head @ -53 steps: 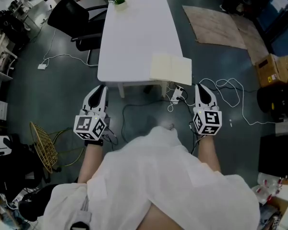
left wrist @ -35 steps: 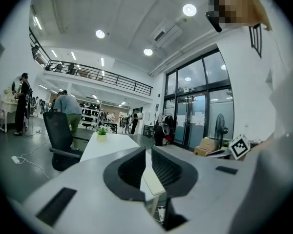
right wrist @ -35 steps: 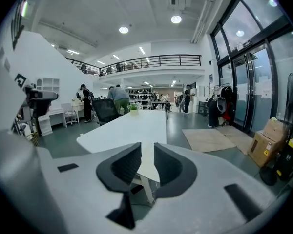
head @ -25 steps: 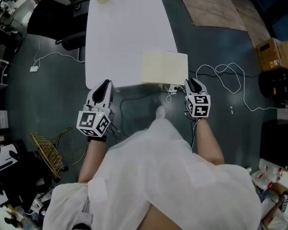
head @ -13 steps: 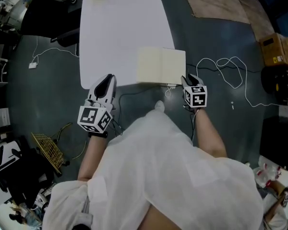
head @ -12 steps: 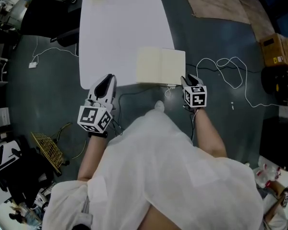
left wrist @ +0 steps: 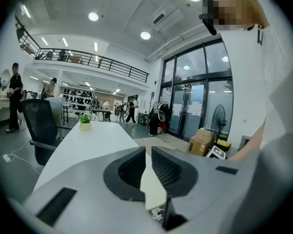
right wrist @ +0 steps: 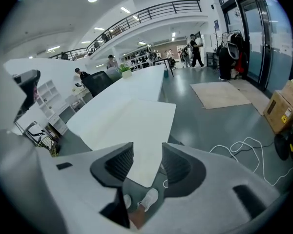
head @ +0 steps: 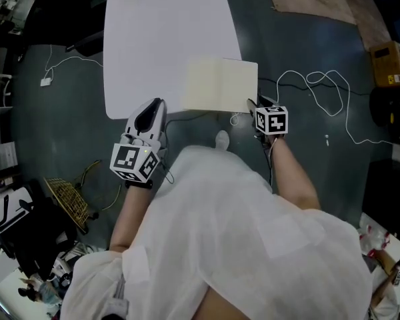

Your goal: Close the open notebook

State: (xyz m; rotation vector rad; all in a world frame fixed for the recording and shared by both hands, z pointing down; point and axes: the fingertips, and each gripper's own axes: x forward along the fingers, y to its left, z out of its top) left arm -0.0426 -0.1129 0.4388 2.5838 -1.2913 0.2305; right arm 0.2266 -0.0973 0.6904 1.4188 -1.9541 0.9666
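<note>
The open notebook [head: 220,85] lies flat with cream pages up on the near right corner of the white table [head: 153,39], overhanging its right edge a little. My right gripper [head: 252,104] is at the notebook's near right corner, pointing down at it. Its jaws are opening, and nothing is between them. In the right gripper view the notebook [right wrist: 146,130] shows through the gap. My left gripper [head: 155,107] is at the table's near edge, left of the notebook, jaws almost together and holding nothing. A cream strip of the notebook [left wrist: 151,189] shows past them.
White cables [head: 320,92] loop over the dark floor right of the table. A cardboard box [head: 390,62] stands at the far right. A black chair [head: 67,12] is left of the table, and a wire basket [head: 67,199] lies on the floor lower left.
Both grippers have come forward to the table's near edge. The right one has sunk to the notebook's near right corner and tipped downward.
</note>
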